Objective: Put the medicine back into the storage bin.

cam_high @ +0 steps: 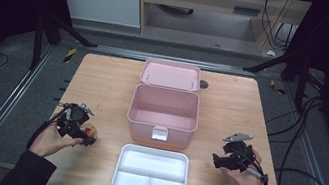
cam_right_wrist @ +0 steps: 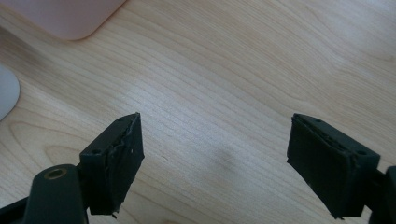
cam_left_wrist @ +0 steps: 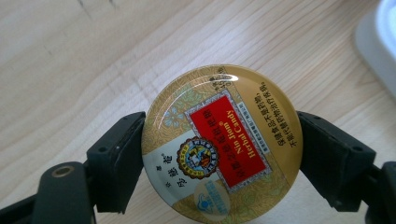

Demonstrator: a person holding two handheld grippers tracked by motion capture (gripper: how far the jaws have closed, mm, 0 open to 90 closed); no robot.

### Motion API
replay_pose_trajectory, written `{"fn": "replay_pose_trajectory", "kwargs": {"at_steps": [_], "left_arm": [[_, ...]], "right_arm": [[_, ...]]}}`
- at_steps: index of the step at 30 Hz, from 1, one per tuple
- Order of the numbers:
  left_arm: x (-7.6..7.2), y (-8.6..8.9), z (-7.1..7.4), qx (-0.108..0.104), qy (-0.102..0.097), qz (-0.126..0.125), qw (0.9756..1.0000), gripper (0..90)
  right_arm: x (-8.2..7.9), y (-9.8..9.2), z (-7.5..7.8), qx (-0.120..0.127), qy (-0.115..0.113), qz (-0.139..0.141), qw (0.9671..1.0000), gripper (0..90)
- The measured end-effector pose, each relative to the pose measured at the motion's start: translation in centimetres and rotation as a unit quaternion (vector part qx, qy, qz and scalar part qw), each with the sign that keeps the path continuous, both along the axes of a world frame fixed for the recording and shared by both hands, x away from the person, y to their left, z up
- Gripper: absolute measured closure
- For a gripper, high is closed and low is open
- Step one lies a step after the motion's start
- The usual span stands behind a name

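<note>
The left gripper (cam_left_wrist: 222, 154) holds a round candy tin (cam_left_wrist: 222, 142) by its rim — one black jaw pressed against each side, the printed lid facing up at the camera. In the high view this tin (cam_high: 90, 131) sits at the left gripper (cam_high: 79, 128), low over the wooden table (cam_high: 104, 77) near its left front part. What matters for the coming move is direction: both likely resting places lie to the person's right of the tin — the open pink box (cam_high: 164, 108) farther off toward the table's middle, the white divided tray (cam_high: 151, 173) nearer and closer to the front edge. The tin is round, so no long axis needs lining up. The right gripper (cam_high: 221, 161) waits beyond the tray with its jaws spread wide, nothing between them.
</note>
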State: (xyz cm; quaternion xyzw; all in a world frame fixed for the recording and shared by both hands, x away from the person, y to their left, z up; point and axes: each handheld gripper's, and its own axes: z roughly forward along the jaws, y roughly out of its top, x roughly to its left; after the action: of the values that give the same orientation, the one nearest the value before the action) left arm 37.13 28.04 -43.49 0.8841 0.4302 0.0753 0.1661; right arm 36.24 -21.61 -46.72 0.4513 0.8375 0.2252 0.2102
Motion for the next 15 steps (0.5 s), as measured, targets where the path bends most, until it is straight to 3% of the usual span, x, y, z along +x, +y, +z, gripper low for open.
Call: {"fn": "replay_pose_trajectory", "kwargs": {"at_steps": [3, 6, 15], "left_arm": [[0.0, -0.3, 1.0, -0.014, -0.006, -0.012, 0.9998, 20.0], [0.3, -0.7, 2.2, -0.016, -0.021, -0.021, 0.9994, 20.1], [2.6, -2.3, 7.1, -0.026, -0.055, -0.041, 0.9973, 20.1]], "right_arm": [[0.0, -0.1, 0.2, 0.003, -0.003, -0.004, 1.0000, 19.1], [0.0, 0.1, 0.3, 0.002, -0.004, -0.001, 1.0000, 19.0], [0.1, 0.1, 0.2, 0.001, -0.003, -0.003, 1.0000, 18.8]]}}
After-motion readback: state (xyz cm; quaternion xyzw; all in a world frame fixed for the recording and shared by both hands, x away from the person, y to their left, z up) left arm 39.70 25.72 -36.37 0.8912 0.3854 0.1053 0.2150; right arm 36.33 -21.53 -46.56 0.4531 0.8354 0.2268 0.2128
